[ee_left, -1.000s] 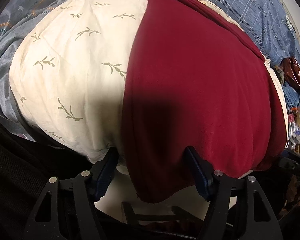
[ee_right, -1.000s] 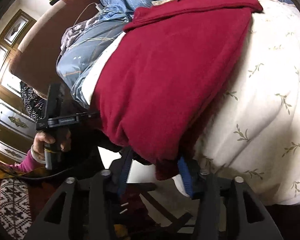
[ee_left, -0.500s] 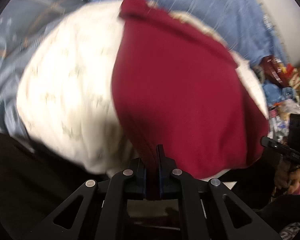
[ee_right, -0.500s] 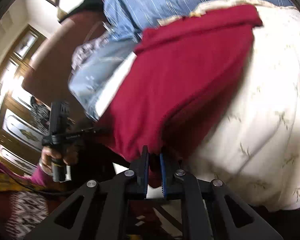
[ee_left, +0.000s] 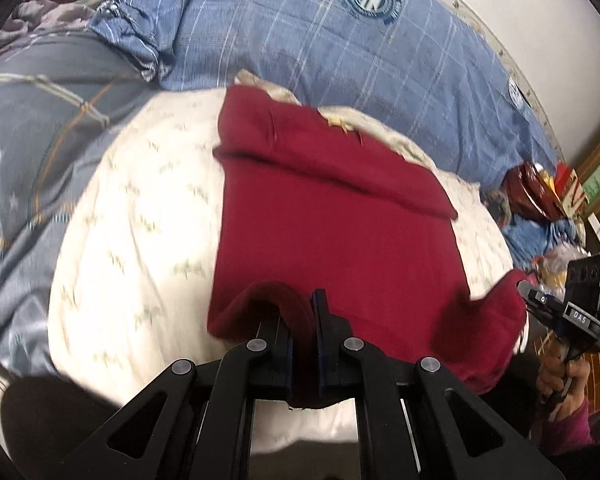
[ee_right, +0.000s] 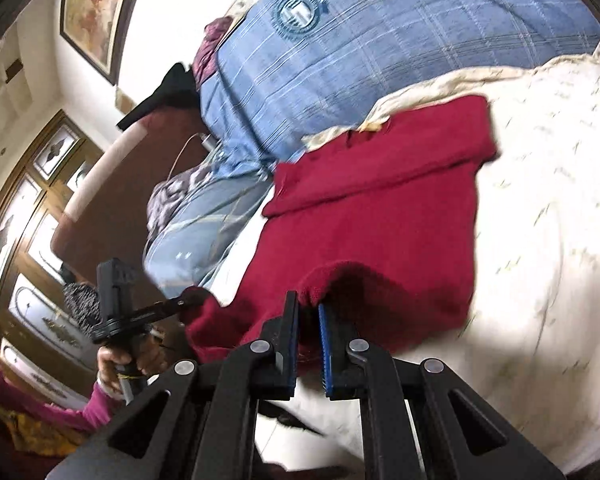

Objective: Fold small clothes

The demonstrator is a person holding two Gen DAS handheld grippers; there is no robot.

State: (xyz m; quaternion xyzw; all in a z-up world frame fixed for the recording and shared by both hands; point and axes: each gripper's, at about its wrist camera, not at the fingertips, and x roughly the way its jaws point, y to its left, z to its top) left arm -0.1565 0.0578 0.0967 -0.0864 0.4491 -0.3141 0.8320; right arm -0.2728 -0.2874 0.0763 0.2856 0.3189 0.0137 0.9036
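Gripped the red garment [ee_left: 332, 240] by its near hem, with the rest of it spread flat over the cream leaf-print cushion [ee_left: 140, 220] and blue plaid bedding [ee_left: 340, 52] beyond. Had the left gripper [ee_left: 302, 320] pinched tight on a raised ridge of hem at the near-left corner, with cloth filling the slot between the blue pads. Had the right gripper [ee_right: 308, 320] closed the same way on the near-right corner, with only a thin layer of knit between its pads. Noted a band already turned over across the far edge of the garment. Judged the step in hand to be the carry of the near hem up and over toward that far band. Needed, for a clean fold, to raise both corners together and level, with the hem taut between them but not stretched. Needed also to travel straight along the garment's length, then lower the hem edge to edge before any release. Rated slack or sag at mid-hem as the main risk, since soft knit on a rounded cushion would likely bunch or slide.
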